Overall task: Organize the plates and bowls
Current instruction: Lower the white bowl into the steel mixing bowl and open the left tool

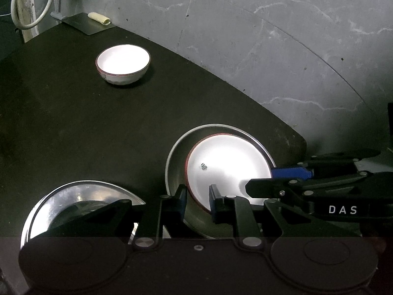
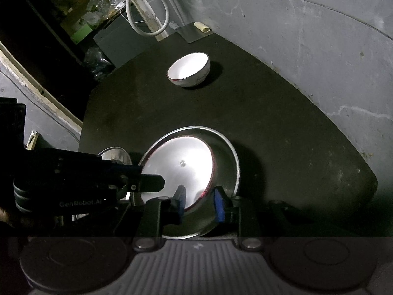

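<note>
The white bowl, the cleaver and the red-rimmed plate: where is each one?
Bowl (image 1: pixel 122 60): left wrist view, on its white inside.
Cleaver (image 1: pixel 89 23): left wrist view, on the flat blade.
Plate (image 2: pixel 181 154): right wrist view, on its white face.

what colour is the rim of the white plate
Red, on the white plate in the steel dish; clearest in the left wrist view.

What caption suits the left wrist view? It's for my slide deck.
Both tools straddle the rim of a white plate nested in a steel dish; a white bowl waits beyond.
</note>
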A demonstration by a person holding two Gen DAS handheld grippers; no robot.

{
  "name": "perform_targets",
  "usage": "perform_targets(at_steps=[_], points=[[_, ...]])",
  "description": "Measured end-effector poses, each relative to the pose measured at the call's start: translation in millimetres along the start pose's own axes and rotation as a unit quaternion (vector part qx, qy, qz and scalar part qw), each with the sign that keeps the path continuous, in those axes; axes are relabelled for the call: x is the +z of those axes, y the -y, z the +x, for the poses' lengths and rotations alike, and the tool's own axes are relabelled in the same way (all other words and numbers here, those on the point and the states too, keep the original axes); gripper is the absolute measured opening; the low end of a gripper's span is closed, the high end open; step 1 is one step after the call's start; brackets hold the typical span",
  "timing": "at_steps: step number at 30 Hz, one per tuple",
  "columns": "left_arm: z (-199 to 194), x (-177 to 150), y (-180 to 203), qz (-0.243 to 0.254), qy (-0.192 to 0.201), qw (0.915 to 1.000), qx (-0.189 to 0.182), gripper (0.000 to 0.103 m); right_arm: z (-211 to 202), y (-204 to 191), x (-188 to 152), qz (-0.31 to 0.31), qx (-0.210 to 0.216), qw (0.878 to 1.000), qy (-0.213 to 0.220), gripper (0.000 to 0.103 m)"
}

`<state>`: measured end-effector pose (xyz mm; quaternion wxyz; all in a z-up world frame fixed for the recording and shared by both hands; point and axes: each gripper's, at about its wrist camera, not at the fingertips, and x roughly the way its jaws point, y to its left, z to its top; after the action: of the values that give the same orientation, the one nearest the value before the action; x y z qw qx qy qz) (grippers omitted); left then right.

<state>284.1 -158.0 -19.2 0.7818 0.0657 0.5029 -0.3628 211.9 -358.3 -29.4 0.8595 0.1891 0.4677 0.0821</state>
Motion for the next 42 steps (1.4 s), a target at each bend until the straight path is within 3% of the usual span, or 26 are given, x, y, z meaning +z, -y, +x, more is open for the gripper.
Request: perform_targets(at_steps=[15,33,34,38,42], points=[[0.4,0.2,0.2,-0.001,0.000,1.0000,0.000,0.021,2.2,-11.2,3.4,-0.036,-0.018,0.999,-0.007,0.041],[-9.0,1.1,-5.2,-0.014,0.020,0.9997,-0.009,0.037,-1.2,-24.0,7.9,-0.080,-0.039,0.996,-0.015,0.055],[-11.8,2.1,-6.7,-0.018,0.024,0.9995,-0.011,0.040,-2.3,-24.1,8.7,-0.082,-0.038,0.996,-0.013,0.057],[-24.5,9.3,-15.4,-0.036,0.057,0.9977,0.002,0.070,-10.3,-23.9,12.1,-0.089,-0.041,0.995,0.004,0.071],[-32.6,18.1,-31.6,-0.068,0.087,0.9935,0.027,0.091,-17.6,-21.6,19.0,-0.091,-0.044,0.995,0.023,0.086]])
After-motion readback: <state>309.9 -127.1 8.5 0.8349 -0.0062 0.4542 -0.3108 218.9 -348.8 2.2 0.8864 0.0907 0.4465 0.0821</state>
